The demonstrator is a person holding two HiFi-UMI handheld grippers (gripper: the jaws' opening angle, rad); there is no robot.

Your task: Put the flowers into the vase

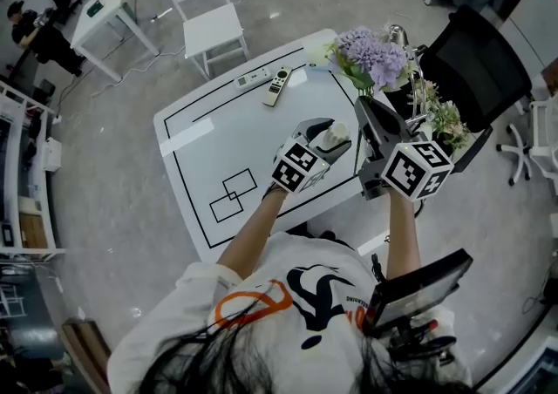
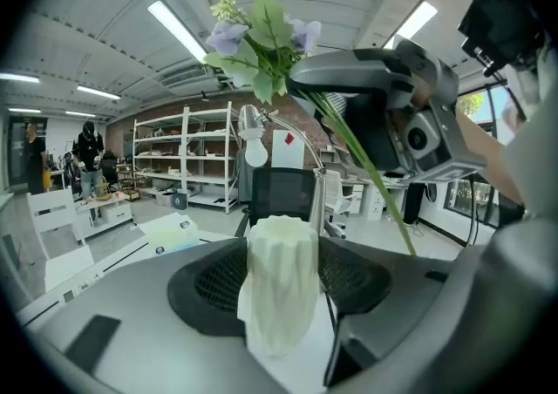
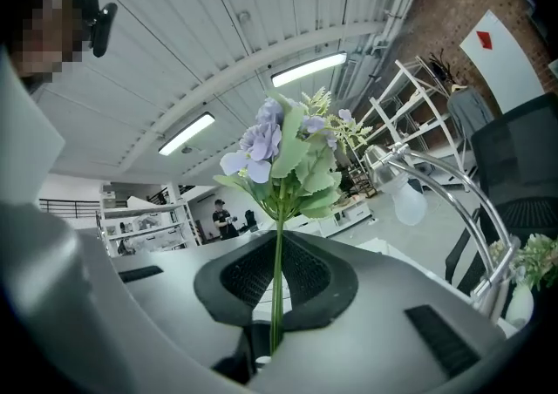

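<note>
My left gripper (image 1: 336, 141) is shut on a white ribbed vase (image 1: 335, 132) near the table's right edge. In the left gripper view the vase (image 2: 281, 253) stands upright between the two black pads (image 2: 209, 283), which touch its sides. My right gripper (image 1: 366, 113) is shut on the thin green stem (image 3: 277, 270) of a bunch of purple flowers (image 1: 375, 57). The blooms (image 3: 283, 152) and their leaves rise above the jaws. The flowers (image 2: 261, 44) hang above and just right of the vase, apart from it, with the stem slanting down to the right.
The white table (image 1: 218, 148) has black lines on it, and two remotes (image 1: 276, 85) lie at its far side. A chrome desk lamp (image 1: 399, 35) and a small green plant (image 1: 446, 120) stand at the right edge. A black chair (image 1: 475, 61) is behind them, a white chair (image 1: 212, 26) beyond the table.
</note>
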